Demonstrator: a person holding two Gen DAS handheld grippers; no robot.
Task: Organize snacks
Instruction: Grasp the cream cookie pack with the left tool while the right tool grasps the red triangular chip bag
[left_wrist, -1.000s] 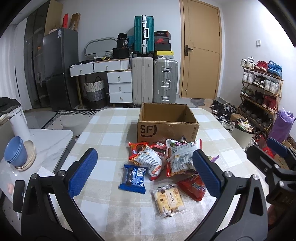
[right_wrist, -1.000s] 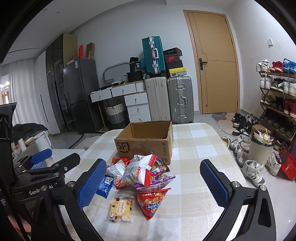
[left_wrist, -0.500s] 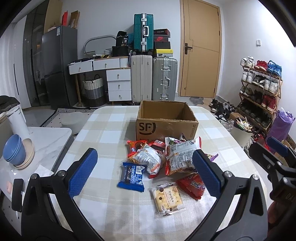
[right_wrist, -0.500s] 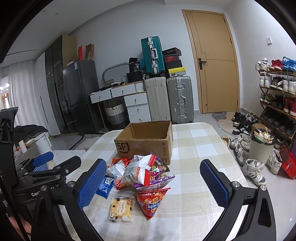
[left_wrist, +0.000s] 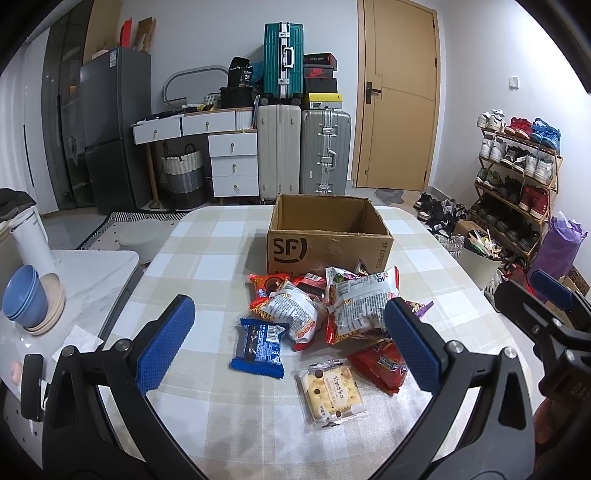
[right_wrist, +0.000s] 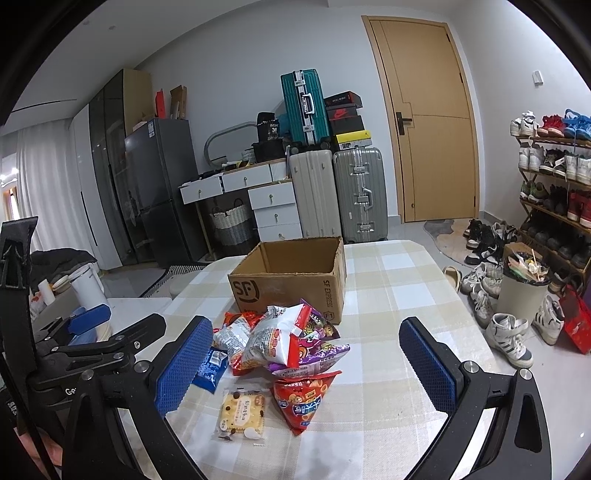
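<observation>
Evenly lit indoors by soft, cool overhead light, with no source in frame. Faint, diffuse shadows only beneath the snack pile (left_wrist: 332, 314) and along the near face of the cardboard box (left_wrist: 327, 236). Slightly dim toward the refrigerator (left_wrist: 110, 129), dark and reflective. Mild glare on the clear wrapper of the biscuit pack (left_wrist: 332, 393) and on the marble side table (left_wrist: 92, 273). Strong fisheye bending at the edges, with black vignetted corners. Sharp at centre; softer on the blue pads (right_wrist: 184, 365) close to the lens.
</observation>
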